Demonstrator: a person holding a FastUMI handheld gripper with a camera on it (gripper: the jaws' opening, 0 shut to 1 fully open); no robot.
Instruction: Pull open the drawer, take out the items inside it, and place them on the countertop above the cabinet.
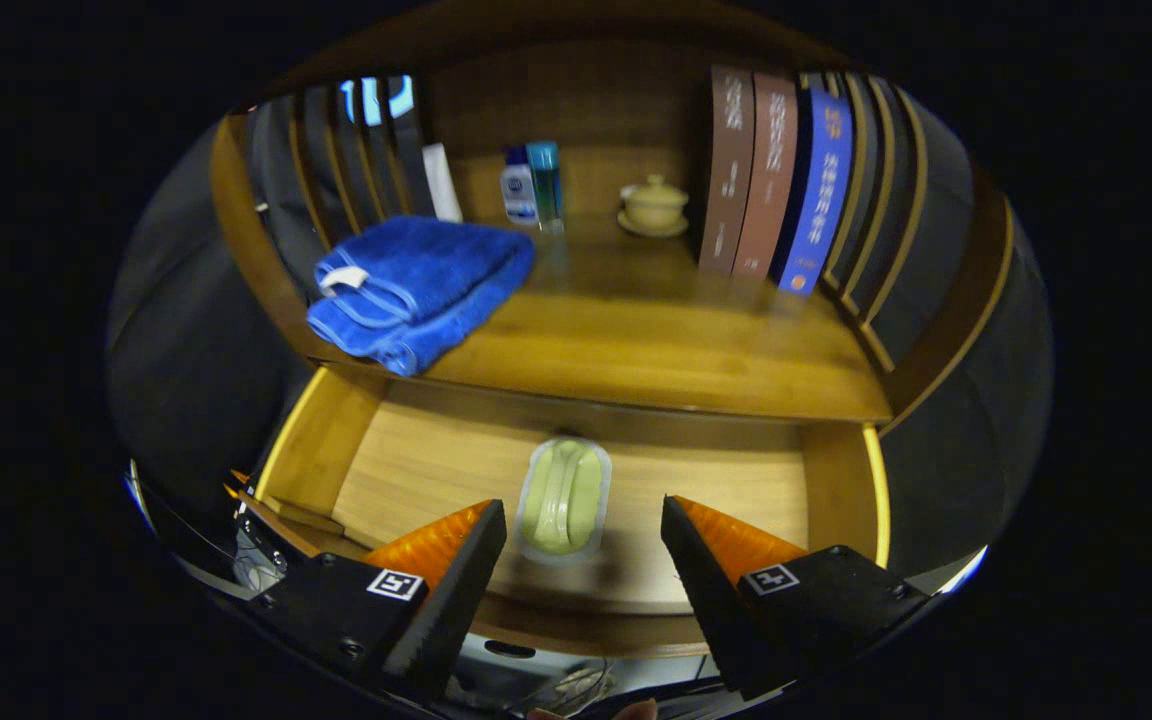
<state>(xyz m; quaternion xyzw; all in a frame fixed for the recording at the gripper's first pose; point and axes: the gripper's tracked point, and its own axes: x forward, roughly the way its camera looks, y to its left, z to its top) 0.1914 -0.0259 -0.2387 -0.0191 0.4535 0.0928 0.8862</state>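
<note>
Above the cabinet, the countertop (636,345) carries a folded blue towel (416,290) at its left front corner, three books (771,175) upright at the right, two small bottles (532,185) and a lidded cup (653,205) near the back wall. Its front centre is bare.

Below it, the drawer (416,460) stands pulled open. One item lies on its floor: a pale green dish (564,497), long axis running front to back, near the middle, partly under the countertop edge.

The gripper (584,530) hovers over the drawer front with its fingers spread wide and nothing between them; the dish lies just ahead of them, centred on the gap.

Step in hand, as judged: grasp the dish.
1. Keep the gap centred on the dish.
2. Lower until both fingers flank its long sides, clear of the drawer floor.
3. Close across the narrow width; the rim looks smooth and may slip.
4. Draw back before lifting, to clear the countertop edge.
5. Set down on the bare front centre.
</note>
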